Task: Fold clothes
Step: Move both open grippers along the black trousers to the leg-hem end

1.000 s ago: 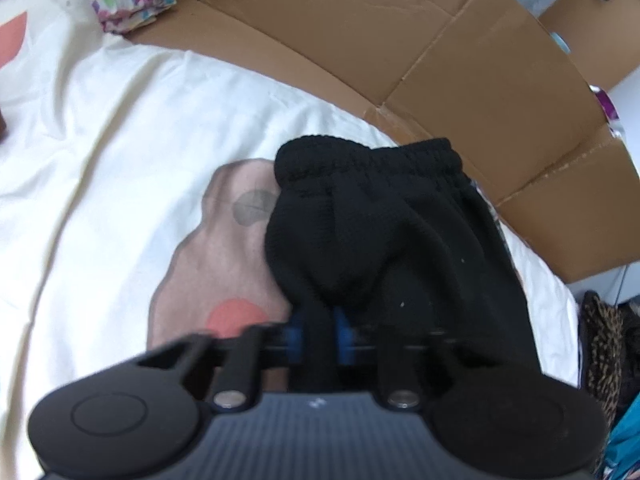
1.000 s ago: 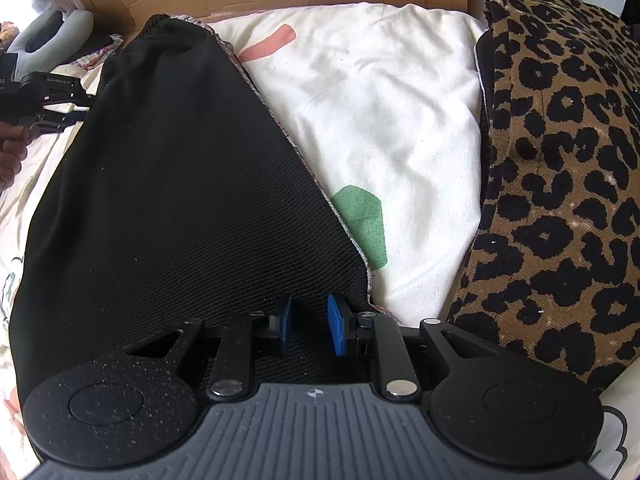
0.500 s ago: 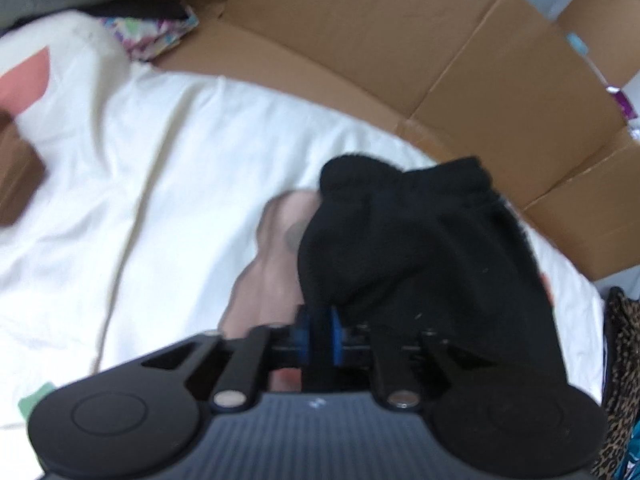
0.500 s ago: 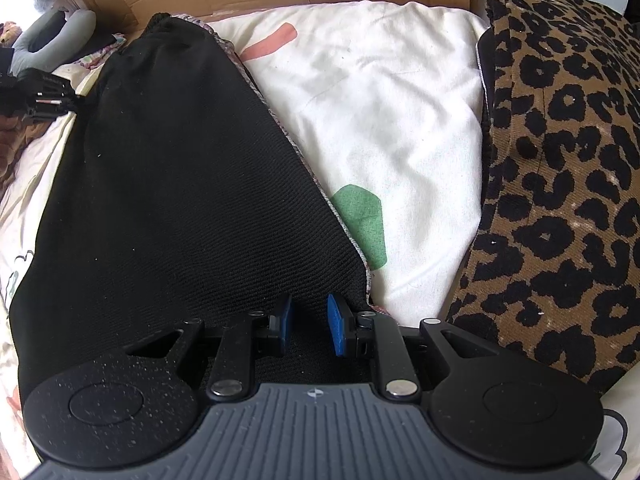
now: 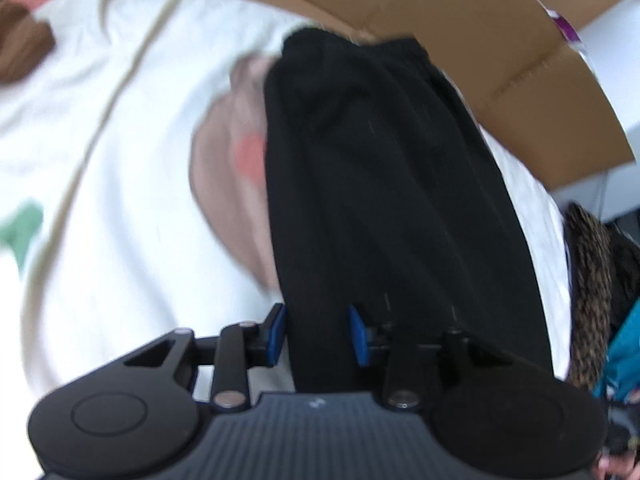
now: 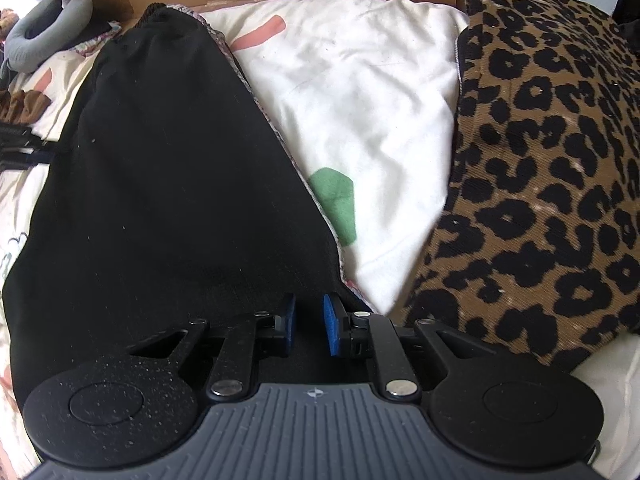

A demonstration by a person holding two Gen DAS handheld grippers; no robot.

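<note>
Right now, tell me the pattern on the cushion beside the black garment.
Leopard print, black spots on tan; the cushion shows best in the right wrist view.

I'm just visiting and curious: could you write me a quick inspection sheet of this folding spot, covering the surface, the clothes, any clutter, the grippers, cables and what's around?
Surface: white bedsheet with pink and green patches, wrinkled.
Job's things: black garment lying long on the sheet, elastic waistband at the far end.
Clutter: leopard-print fabric beside it; brown cloth; grey neck pillow.
Grippers: left gripper open, blue pads either side of the garment's near edge; right gripper open over the garment's corner.
Cables: nothing seen.
Surroundings: flattened cardboard along the far edge of the bed; teal item, blurred.
</note>
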